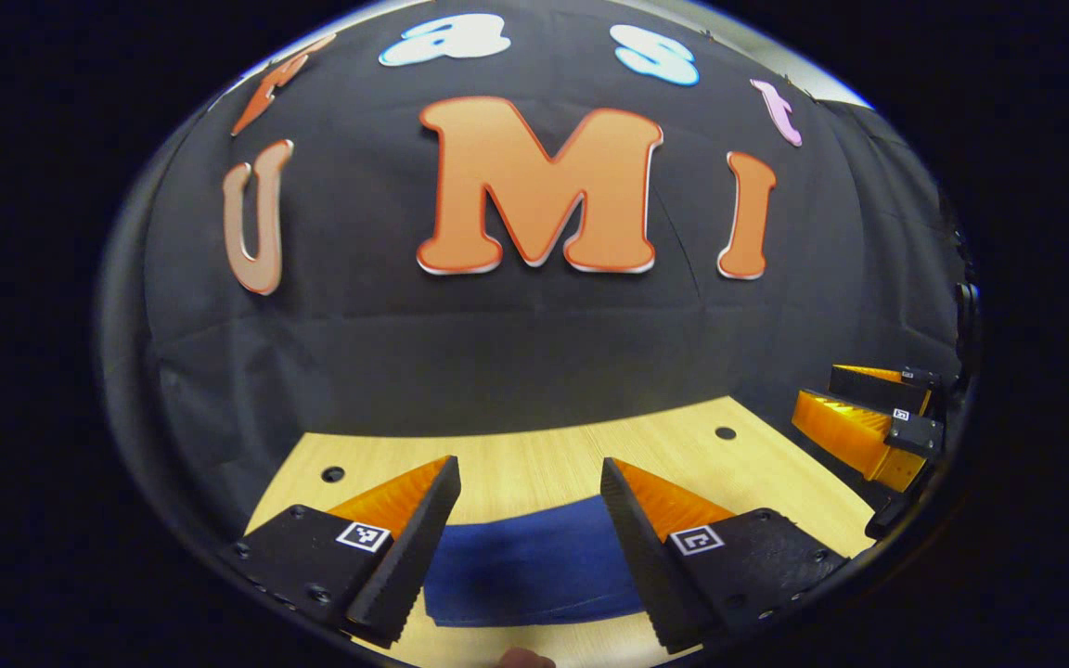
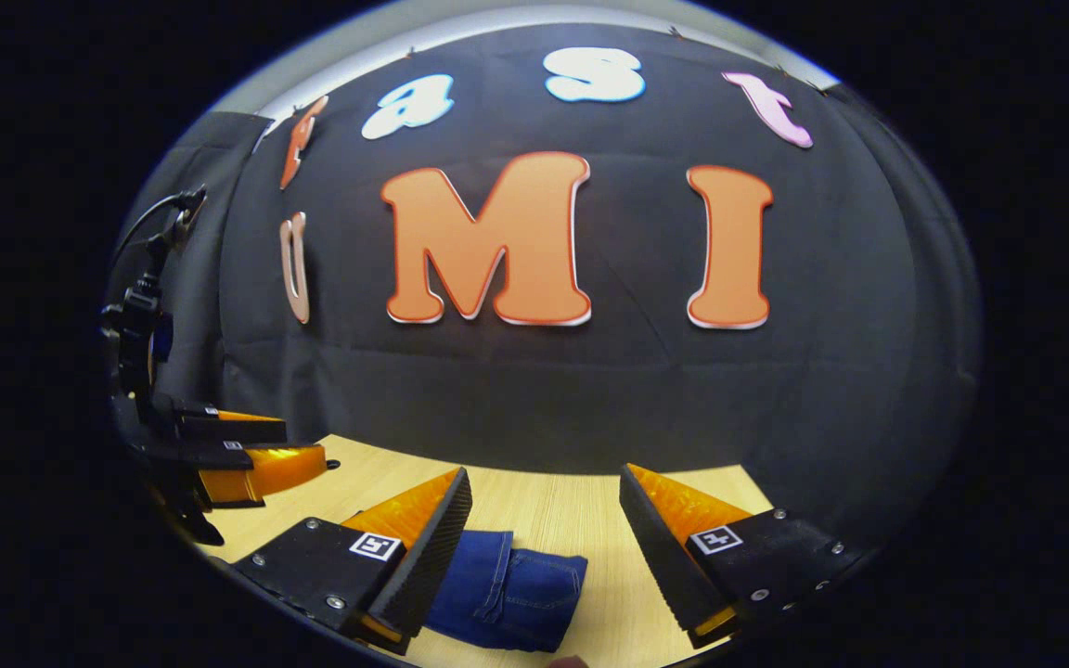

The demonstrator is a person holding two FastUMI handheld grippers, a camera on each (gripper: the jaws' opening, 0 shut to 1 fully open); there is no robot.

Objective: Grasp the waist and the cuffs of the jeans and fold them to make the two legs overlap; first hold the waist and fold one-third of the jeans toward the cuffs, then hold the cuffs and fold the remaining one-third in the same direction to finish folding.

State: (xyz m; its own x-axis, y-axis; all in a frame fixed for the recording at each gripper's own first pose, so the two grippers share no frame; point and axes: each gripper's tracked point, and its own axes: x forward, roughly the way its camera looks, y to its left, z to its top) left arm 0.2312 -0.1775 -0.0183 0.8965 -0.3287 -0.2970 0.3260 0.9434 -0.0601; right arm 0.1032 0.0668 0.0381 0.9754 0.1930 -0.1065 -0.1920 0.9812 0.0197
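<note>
Jeans (image 1: 530, 566) lie flat on table (image 1: 534, 455), below both tools. Left tool (image 1: 530, 520) and right tool (image 2: 544, 529) spread apart, empty. Denim likely soft, fairly heavy, limp; pinch hem edges firmly.

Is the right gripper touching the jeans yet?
Apart. In the right gripper view the right gripper is open, bare table showing between its fingers, and the jeans lie lower, unpinched.

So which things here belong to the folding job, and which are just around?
Job:
- jeans, lying on the table
- left gripper, open above them
- right gripper, open

Just around:
- wooden table
- black cloth wall
</note>
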